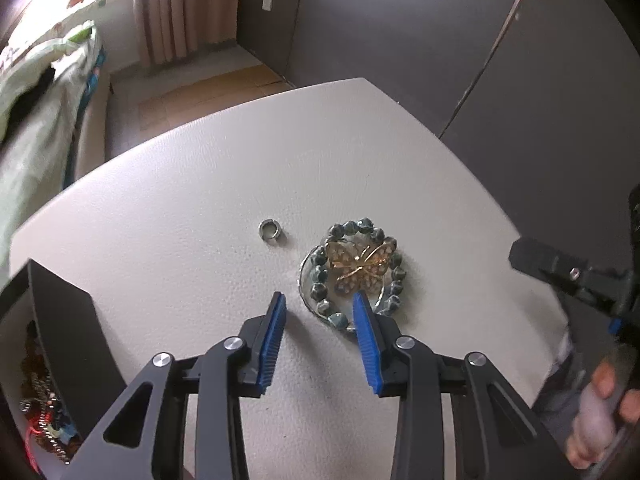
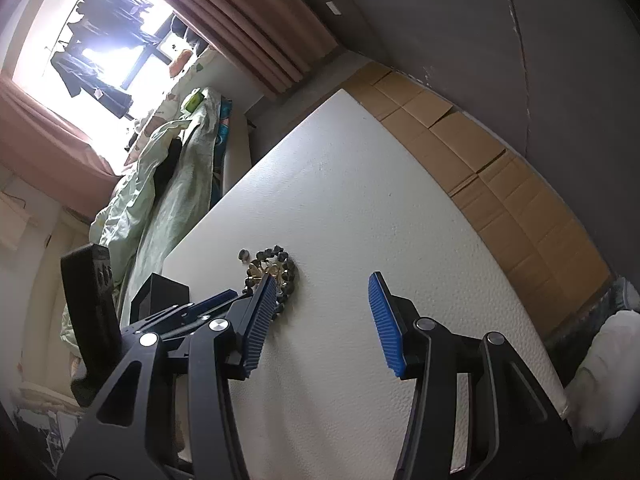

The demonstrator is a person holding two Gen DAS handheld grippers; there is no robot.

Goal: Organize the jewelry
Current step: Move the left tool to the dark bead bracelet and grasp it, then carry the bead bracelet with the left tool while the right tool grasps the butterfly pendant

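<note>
The left gripper (image 1: pixel 320 300) is open with nothing between its fingers; the bead bracelet (image 1: pixel 356 270) with the gold butterfly brooch (image 1: pixel 362 266) lies just ahead of its right fingertip. The small ring (image 1: pixel 269 232) lies further ahead. The right gripper (image 2: pixel 324 284) is also open and empty, the bracelet by its left fingertip.

Light: daylight from a window (image 2: pixel 92 40) at upper left of the right wrist view, blown out to white; same glare in the far upper left corner of the left wrist view.
Table (image 1: pixel 240 184): evenly lit, pale, grain sharp — soft short shadows beneath the left claw (image 1: pixel 320 304) fingers.
Walls at upper right: dim, grey, low contrast.
Distortion: strong fisheye bowing, table edges curved, corners vignetted black.
Blur: hand (image 1: pixel 600 408) at lower right smeared; frame margins soft.
</note>
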